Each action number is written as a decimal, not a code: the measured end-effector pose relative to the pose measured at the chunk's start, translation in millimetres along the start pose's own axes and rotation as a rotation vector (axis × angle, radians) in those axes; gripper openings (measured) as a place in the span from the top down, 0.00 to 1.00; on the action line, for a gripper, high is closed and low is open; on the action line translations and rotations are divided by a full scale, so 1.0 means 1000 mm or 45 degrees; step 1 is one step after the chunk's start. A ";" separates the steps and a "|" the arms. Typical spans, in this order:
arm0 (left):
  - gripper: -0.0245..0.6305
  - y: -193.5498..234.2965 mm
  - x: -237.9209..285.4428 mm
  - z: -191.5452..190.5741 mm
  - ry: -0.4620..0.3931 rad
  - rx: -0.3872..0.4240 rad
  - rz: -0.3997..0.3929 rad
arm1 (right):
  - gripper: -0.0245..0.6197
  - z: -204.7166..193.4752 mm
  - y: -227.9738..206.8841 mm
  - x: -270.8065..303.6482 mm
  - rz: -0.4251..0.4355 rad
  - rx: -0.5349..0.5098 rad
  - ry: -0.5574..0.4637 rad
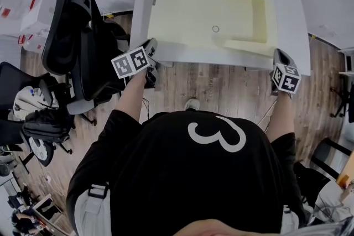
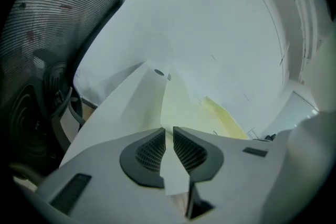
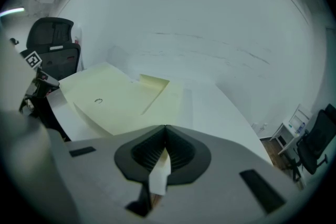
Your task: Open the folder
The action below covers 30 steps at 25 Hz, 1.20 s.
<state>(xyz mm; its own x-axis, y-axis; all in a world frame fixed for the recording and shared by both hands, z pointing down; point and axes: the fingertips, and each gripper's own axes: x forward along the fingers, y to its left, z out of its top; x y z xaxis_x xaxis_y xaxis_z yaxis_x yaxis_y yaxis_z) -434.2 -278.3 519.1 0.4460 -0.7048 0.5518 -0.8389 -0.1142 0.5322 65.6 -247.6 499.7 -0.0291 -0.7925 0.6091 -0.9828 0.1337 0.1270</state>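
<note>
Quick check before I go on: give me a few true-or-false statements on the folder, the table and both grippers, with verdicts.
1. The folder lies flat on the table. True.
2. The fingers of the right gripper stand wide apart. False: they meet at the tips.
3. In the head view, a chair stands at the table's left. True.
4. The left gripper is over the folder's middle. False: it is at the table's near left corner, by the folder's near left corner.
5. The folder is red. False: it is pale yellow.
</note>
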 end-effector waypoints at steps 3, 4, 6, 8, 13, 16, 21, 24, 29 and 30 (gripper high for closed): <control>0.90 -0.003 -0.002 0.003 -0.006 0.014 0.013 | 0.93 0.004 0.002 -0.006 0.018 0.040 -0.036; 0.90 -0.004 -0.003 0.004 -0.007 0.016 0.017 | 0.93 0.006 0.003 -0.009 0.030 0.048 -0.052; 0.89 -0.007 -0.004 0.007 -0.008 0.023 0.028 | 0.92 0.010 0.008 -0.015 0.070 0.082 -0.092; 0.89 -0.009 -0.006 0.012 -0.012 0.035 0.038 | 0.92 0.014 0.014 -0.022 0.107 0.119 -0.129; 0.89 -0.024 -0.014 0.024 -0.049 0.072 0.073 | 0.92 0.013 0.028 -0.058 0.168 0.136 -0.200; 0.89 -0.035 -0.020 0.029 -0.061 0.069 0.076 | 0.92 0.004 0.033 -0.091 0.202 0.173 -0.222; 0.89 -0.050 -0.028 0.036 -0.076 0.097 0.079 | 0.92 -0.010 0.047 -0.131 0.285 0.246 -0.247; 0.87 -0.066 -0.036 0.038 -0.096 0.116 0.050 | 0.92 -0.008 0.059 -0.153 0.350 0.300 -0.282; 0.81 -0.099 -0.059 0.037 -0.123 0.229 -0.029 | 0.92 -0.003 0.083 -0.195 0.407 0.241 -0.340; 0.81 -0.106 -0.066 0.033 -0.132 0.240 -0.048 | 0.92 -0.003 0.088 -0.206 0.427 0.239 -0.353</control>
<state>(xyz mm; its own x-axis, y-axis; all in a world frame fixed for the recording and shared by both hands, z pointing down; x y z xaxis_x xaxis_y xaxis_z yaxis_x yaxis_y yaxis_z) -385.5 -242.7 405.0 0.4521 -0.7647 0.4593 -0.8699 -0.2640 0.4167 -14.2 -71.2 387.7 -0.3729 -0.8565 0.3568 -0.9261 0.3197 -0.2003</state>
